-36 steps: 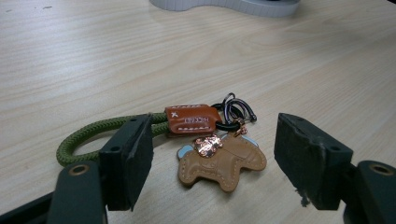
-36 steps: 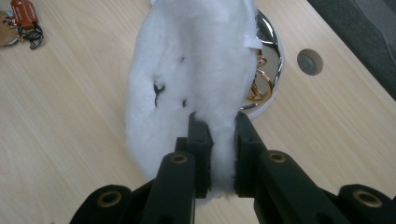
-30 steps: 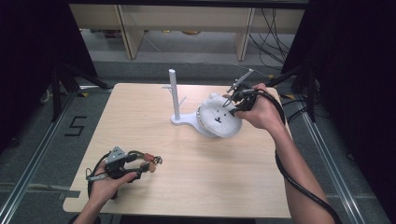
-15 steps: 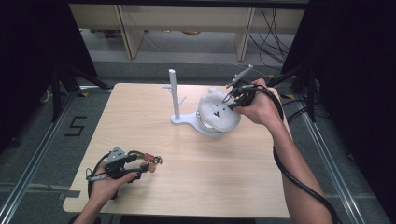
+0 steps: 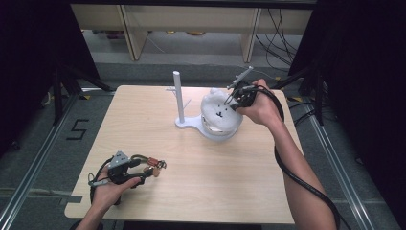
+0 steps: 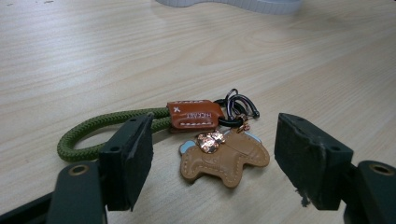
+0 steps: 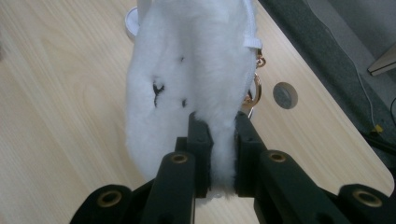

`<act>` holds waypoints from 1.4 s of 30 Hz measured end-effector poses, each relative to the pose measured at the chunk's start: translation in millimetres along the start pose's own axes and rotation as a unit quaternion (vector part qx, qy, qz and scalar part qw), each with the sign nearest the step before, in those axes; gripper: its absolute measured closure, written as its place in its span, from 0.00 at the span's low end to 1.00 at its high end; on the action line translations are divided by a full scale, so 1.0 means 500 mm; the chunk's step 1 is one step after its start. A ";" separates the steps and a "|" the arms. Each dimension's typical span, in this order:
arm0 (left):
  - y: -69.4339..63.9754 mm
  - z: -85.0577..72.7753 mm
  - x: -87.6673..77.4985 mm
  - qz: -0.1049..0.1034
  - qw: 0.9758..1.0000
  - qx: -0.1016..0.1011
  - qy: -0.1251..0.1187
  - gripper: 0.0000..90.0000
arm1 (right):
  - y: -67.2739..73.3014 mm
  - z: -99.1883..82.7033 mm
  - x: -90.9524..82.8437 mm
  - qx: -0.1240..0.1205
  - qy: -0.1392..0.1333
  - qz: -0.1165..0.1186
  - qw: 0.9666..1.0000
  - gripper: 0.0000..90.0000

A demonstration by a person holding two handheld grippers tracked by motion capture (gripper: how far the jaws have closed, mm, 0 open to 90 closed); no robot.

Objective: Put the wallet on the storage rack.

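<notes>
Even overhead light, dark surroundings

Your counter (image 5: 158, 129) is brightly, softly lit with faint shadows; the room's left and right sides go black, and near jaws blur slightly.

The bag (image 7: 187, 88) pinched in my right gripper (image 7: 223, 154) is white, fluffy plush with a shiny gold metal ring (image 7: 254, 91). My left gripper (image 6: 212, 161) has matt black foam-like pads over a tan stitched leather charm (image 6: 226, 156) and green woven cord (image 6: 100, 128). The table (image 5: 210, 177) is pale matt wood grain.
</notes>
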State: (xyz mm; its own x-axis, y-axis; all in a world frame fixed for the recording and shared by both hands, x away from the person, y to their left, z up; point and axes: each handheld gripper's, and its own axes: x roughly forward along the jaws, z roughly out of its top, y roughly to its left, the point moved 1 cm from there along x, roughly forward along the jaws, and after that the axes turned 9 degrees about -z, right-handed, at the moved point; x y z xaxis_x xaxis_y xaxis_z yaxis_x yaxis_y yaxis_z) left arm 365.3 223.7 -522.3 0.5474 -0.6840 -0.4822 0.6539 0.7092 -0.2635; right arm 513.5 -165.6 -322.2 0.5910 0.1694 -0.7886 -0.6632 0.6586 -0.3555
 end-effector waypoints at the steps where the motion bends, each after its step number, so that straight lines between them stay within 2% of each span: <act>1: 0.000 0.000 0.000 0.000 1.000 0.000 0.000 0.31 | -0.002 0.000 0.003 -0.003 -0.001 0.002 1.000 0.90; 13: -0.001 -0.002 0.001 0.002 1.000 -0.001 0.002 0.31 | -0.014 0.001 0.045 -0.005 0.012 -0.008 1.000 0.90; 18: 0.001 -0.002 0.001 0.001 1.000 -0.003 0.002 0.31 | -0.017 0.004 0.068 -0.009 0.011 -0.003 1.000 0.90; 20: 0.001 -0.002 0.000 0.002 1.000 -0.005 0.001 0.31 | -0.015 0.004 0.084 -0.017 0.016 -0.008 1.000 0.90; 21: 0.002 -0.002 0.000 0.001 1.000 -0.005 -0.002 0.31 | -0.013 0.003 0.088 -0.013 0.020 -0.010 1.000 0.90; 31: 0.001 -0.002 0.003 -0.001 1.000 -0.002 0.001 0.31 | -0.019 0.002 0.118 -0.047 0.028 -0.036 0.998 0.90; 34: 0.001 -0.002 0.002 -0.001 1.000 -0.002 0.001 0.31 | -0.017 0.005 0.125 -0.064 0.034 -0.050 0.996 0.90; 35: 0.001 -0.002 0.002 -0.001 1.000 -0.003 0.000 0.31 | -0.015 0.007 0.125 -0.062 0.039 -0.052 0.996 0.90; 36: 0.002 -0.002 0.002 -0.001 1.000 -0.003 0.000 0.31 | -0.018 0.010 0.124 -0.082 0.039 -0.058 0.994 0.90; 37: 0.002 -0.002 0.002 -0.001 1.000 -0.003 0.000 0.30 | -0.014 0.013 0.122 -0.082 0.042 -0.060 0.994 0.90; 38: 0.002 -0.002 0.002 -0.001 1.000 -0.003 0.000 0.30 | -0.016 0.017 0.119 -0.102 0.050 -0.067 0.991 0.90; 42: 0.002 -0.003 0.002 -0.001 1.000 -0.003 0.001 0.30 | -0.010 0.027 0.114 -0.103 0.063 -0.067 0.990 0.90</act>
State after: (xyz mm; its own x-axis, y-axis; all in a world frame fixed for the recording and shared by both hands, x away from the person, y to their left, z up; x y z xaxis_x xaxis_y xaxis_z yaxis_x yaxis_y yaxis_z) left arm 365.7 223.7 -524.5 0.5455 -0.6852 -0.4827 0.6518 0.7088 -0.2696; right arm 556.9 -149.4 -358.4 0.6274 -0.0111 -0.7786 -0.6691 0.5038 -0.5464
